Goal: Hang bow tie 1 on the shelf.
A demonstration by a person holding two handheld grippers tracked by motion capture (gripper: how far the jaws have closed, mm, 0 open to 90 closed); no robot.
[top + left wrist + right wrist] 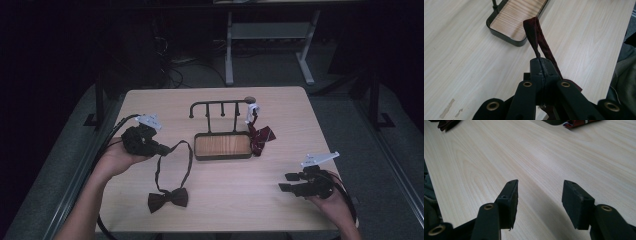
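A dark brown bow tie (168,198) lies near the table's front edge, its thin strap (190,161) looping up toward the rack. My left gripper (166,148) is shut on the left side of that strap. In the left gripper view the jaws (541,62) pinch the dark strap (535,32), which arches up ahead of them. My right gripper (287,182) rests open at the front right, pointing left, with nothing between its fingers. The right gripper view has its jaws (540,200) wide apart over bare wood.
A black hook rack (220,104) stands on a wooden tray base (222,146) at the table's centre. A red patterned tie (261,137) with a white tag (252,110) hangs at the rack's right end. Desk legs stand on the floor beyond the table.
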